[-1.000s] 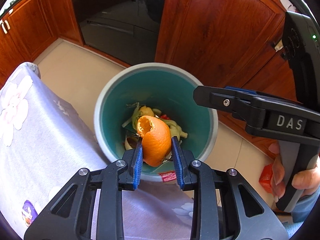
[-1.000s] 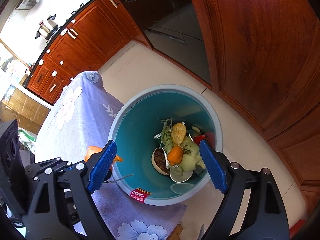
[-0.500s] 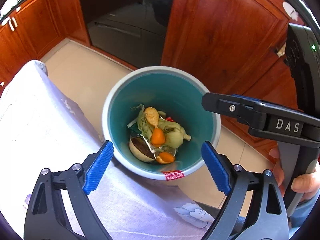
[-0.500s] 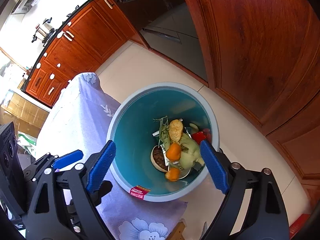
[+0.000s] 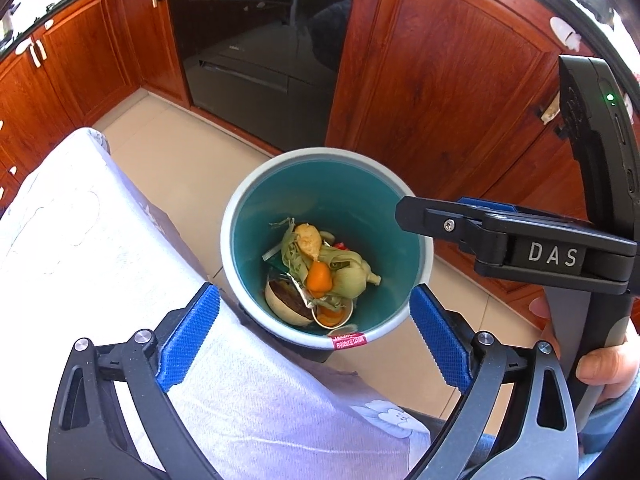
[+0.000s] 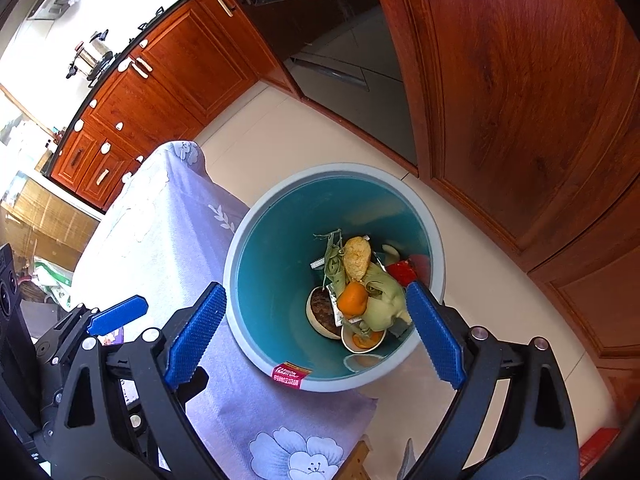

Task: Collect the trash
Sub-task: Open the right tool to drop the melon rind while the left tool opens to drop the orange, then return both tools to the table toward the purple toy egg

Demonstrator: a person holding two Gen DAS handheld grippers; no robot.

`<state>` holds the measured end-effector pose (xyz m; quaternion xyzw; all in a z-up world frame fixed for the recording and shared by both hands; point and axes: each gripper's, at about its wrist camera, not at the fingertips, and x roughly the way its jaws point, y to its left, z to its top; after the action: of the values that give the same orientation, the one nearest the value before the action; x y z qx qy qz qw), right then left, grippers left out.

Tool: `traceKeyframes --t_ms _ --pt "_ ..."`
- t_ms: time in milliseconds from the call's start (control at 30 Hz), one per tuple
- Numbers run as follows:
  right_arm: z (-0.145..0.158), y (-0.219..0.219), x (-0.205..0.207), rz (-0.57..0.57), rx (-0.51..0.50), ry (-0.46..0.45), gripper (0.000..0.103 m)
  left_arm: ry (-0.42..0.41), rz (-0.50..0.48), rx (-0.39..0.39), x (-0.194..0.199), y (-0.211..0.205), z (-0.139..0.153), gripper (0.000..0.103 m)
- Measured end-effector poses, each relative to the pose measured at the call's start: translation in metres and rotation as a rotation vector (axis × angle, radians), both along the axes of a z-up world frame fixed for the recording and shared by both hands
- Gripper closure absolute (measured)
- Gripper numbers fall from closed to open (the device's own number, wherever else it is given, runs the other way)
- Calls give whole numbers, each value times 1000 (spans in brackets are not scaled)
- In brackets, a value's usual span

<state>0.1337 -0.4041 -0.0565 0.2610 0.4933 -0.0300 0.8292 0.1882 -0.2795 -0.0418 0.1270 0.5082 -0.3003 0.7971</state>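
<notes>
Left tool (image 5: pixel 312 340): spread wide, empty, hovering above the near rim of the bin (image 5: pixel 424 236). A second ago: pinching an orange peel over the bin's mouth; half a second ago: already opened, peel gone from between the pads. Now: peel (image 5: pixel 319 274) lying inside the bin, on top of green husks (image 5: pixel 348 276), beside a brown half shell (image 5: pixel 286 300) and a small cup (image 5: pixel 332 314) with an orange scrap in it. Since the drop: left tool pulled up and back, bin smaller in its view, more of the cloth-covered worktop (image 5: pixel 100 248) showing.

Right tool (image 6: pixel 316 332): spread wide too, nothing between the pads, above the bin's near edge, much as a second ago.

Meaning for the task: this piece of trash delivered, drop done. Probably next: back to the worktop for another piece, if any remains; none visible on the cloth in either view, much of it washed out by glare.
</notes>
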Motion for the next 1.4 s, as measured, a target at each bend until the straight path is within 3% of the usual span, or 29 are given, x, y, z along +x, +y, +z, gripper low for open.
traceKeyframes --t_ms 833,1167,1400 --pt "53 67 -18 76 -83 -57 16 -93 89 -98 -32 79 43 4" --pt "69 116 -17 155 -115 -71 16 -113 188 -124 -39 146 51 4" --pt "74 161 -9 233 -133 -64 16 -92 295 -136 -42 210 41 4"
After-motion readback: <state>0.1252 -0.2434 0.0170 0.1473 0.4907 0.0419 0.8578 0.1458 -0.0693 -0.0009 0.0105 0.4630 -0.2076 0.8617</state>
